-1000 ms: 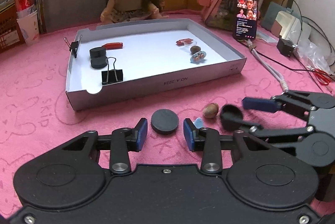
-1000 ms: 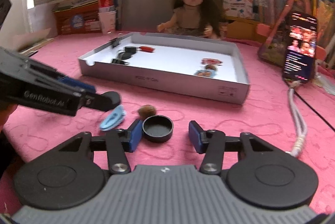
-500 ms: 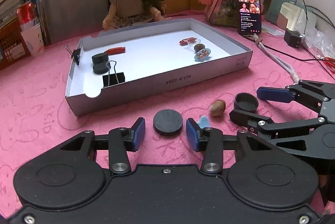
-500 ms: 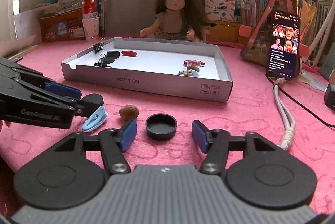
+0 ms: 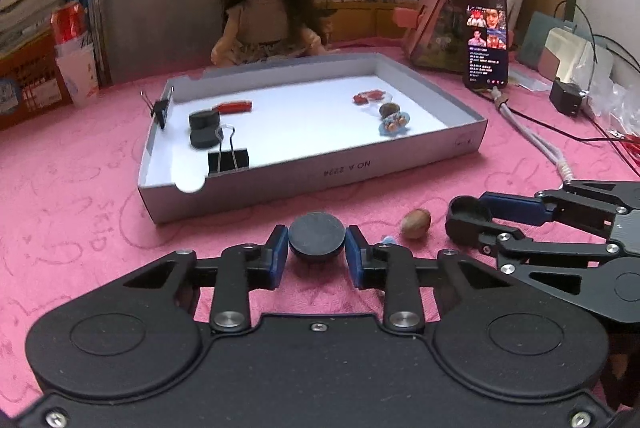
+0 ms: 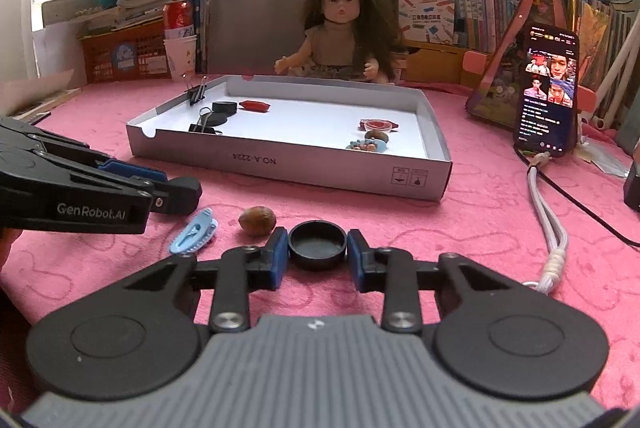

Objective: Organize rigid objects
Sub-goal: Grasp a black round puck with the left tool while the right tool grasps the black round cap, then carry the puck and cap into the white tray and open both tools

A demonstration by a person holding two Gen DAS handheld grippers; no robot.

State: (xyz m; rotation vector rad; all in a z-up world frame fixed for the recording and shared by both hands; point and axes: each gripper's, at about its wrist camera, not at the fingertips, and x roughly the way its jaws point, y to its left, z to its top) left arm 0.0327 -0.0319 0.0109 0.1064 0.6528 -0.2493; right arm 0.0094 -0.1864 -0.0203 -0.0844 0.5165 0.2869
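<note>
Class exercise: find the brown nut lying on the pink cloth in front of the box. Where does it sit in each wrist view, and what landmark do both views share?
Left wrist view: nut at centre right, right of the left gripper.
Right wrist view: nut at centre left, left of the right gripper.
Shared landmark: the white box behind it.

Box front wall: the white box [image 6: 340,172] carries "NO.A-2224", printed upside down, at 12 o'clock from the right camera.
Left gripper arm: the left gripper [image 6: 182,194] shows "GenRobot.AI" in white, at 9 o'clock.
Pink cloth: the counter [image 5: 92,224] cover reads "SKID", faintly.
</note>
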